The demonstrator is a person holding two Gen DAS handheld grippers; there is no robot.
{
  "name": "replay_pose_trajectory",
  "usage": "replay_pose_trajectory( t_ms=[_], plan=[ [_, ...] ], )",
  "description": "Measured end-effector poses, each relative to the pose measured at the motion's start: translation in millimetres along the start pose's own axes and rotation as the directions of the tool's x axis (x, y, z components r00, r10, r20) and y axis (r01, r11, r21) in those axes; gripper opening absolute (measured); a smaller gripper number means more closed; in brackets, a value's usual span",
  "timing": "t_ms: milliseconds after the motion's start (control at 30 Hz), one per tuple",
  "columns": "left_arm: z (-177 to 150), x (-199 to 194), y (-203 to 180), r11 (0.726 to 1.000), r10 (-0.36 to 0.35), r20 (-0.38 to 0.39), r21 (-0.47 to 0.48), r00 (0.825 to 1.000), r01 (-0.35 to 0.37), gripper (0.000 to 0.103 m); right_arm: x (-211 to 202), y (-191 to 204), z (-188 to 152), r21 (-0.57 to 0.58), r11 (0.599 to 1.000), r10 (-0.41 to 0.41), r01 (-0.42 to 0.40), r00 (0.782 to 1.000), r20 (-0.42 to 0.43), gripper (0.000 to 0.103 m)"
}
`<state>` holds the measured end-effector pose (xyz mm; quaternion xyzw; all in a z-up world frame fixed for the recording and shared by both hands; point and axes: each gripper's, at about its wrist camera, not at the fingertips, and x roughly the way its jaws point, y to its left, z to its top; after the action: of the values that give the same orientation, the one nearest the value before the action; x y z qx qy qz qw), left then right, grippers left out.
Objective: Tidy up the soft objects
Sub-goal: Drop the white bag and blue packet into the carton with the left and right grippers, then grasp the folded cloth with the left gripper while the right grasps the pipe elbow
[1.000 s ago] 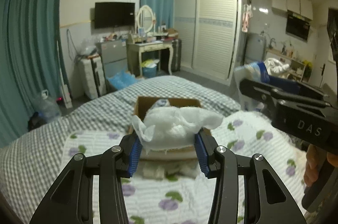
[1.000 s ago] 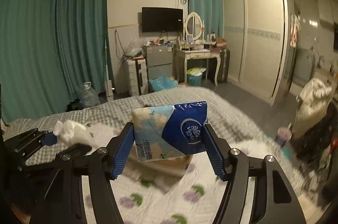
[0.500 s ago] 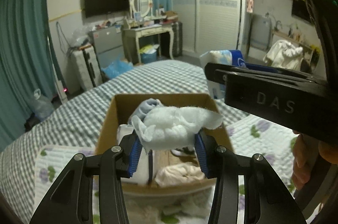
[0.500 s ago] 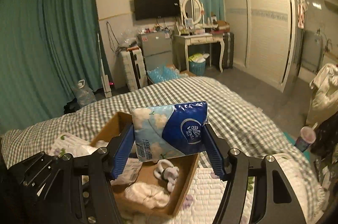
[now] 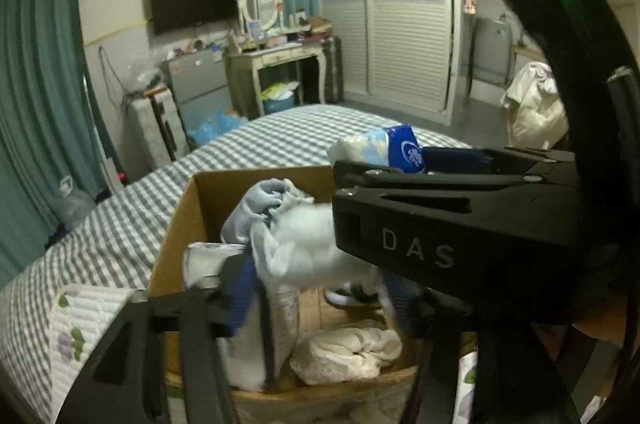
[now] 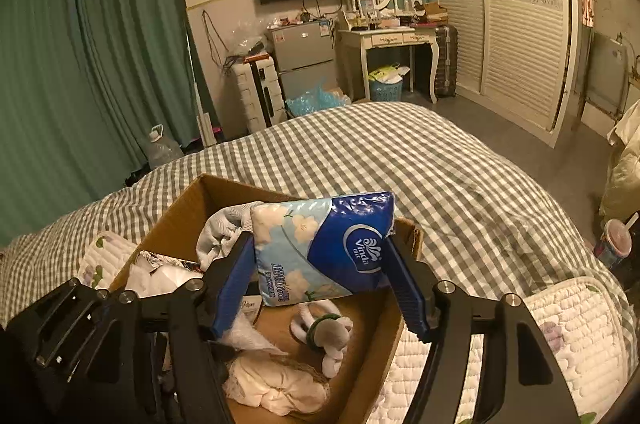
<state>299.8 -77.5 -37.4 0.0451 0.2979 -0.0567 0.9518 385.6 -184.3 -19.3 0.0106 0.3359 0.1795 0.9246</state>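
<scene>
A cardboard box lies on the bed, holding several soft items. My left gripper hangs over it, jaws opening. A white fluffy cloth sits blurred between its blue pads, which stand apart from it. My right gripper is above the box's far right part. Its jaws are opening, but the pads still touch a blue and white tissue pack. One of the right gripper's black fingers crosses the left wrist view and hides the box's right side.
Inside the box lie a pale blue-grey cloth, a cream cloth, a white plush toy and a white packet. The checked bedsheet surrounds the box, and a quilted flowered mat lies under it. A cup stands on the floor at right.
Both grippers moved forward and down from short of the box to over it. The left jaws spread and the white cloth came loose. The tissue pack stayed between the right pads.
</scene>
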Motion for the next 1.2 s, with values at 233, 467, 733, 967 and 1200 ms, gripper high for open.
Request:
replay_pose_trajectory(
  t_ms=[233,467,733,967,1200],
  plan=[
    [14.5,-31.2,0.2,0.999,0.049,0.021,-0.025,0.999,-0.048,0.091,-45.6,0.8,12.6,0.024,0.999,-0.026,0.024,0.997,0.069,0.087],
    [40.3,-124.6,9.4,0.997,0.068,0.114,-0.037,0.991,-0.064,0.091,-146.7,14.1,36.0,0.025,0.998,-0.064,0.061,0.985,0.162,0.089],
    [54.1,-249.0,35.5,0.994,0.108,0.255,-0.053,0.961,-0.097,0.097,-299.6,55.2,46.4,-0.013,0.989,-0.133,0.144,0.941,0.311,0.103],
    [39.4,-315.9,59.9,0.991,0.128,0.313,-0.089,0.941,-0.105,0.097,-356.7,89.6,12.6,-0.053,0.985,-0.137,0.164,0.931,0.338,0.103],
    [4.6,-311.7,80.4,0.989,0.137,0.301,-0.092,0.944,-0.115,0.097,-353.8,118.0,-37.0,-0.102,0.978,-0.136,0.180,0.931,0.340,0.103]
  ],
)
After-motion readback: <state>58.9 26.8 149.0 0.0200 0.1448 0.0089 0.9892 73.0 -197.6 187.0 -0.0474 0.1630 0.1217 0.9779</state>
